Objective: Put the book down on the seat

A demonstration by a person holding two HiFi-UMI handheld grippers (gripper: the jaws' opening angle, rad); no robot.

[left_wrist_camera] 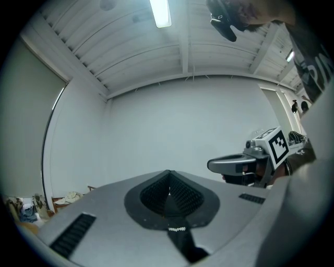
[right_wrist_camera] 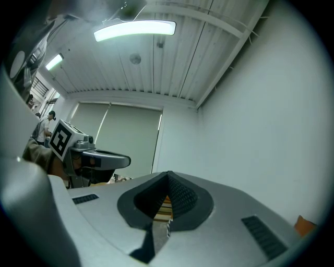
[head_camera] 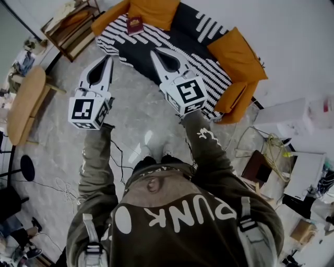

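One sofa (head_camera: 194, 37) was seen from above, with four orange cushions (head_camera: 154, 10) counted round its black-and-white striped seat (head_camera: 118, 39). One round wooden table (head_camera: 23, 104) stood at the left. One person was in view below, in a dark jacket (head_camera: 182, 219). Two grippers were held out level. The left gripper (head_camera: 108, 58) and the right gripper (head_camera: 155, 53) were each closed tight on nothing, and each bore one marker cube (head_camera: 87, 110). One dark red book (head_camera: 135, 24) lay flat on the seat near the back cushion. It was beyond both tips, clear of them and between their lines, somewhat nearer the right one. "PUNK" could be read in white on the jacket's back. The small mark on the book's cover could not be read.
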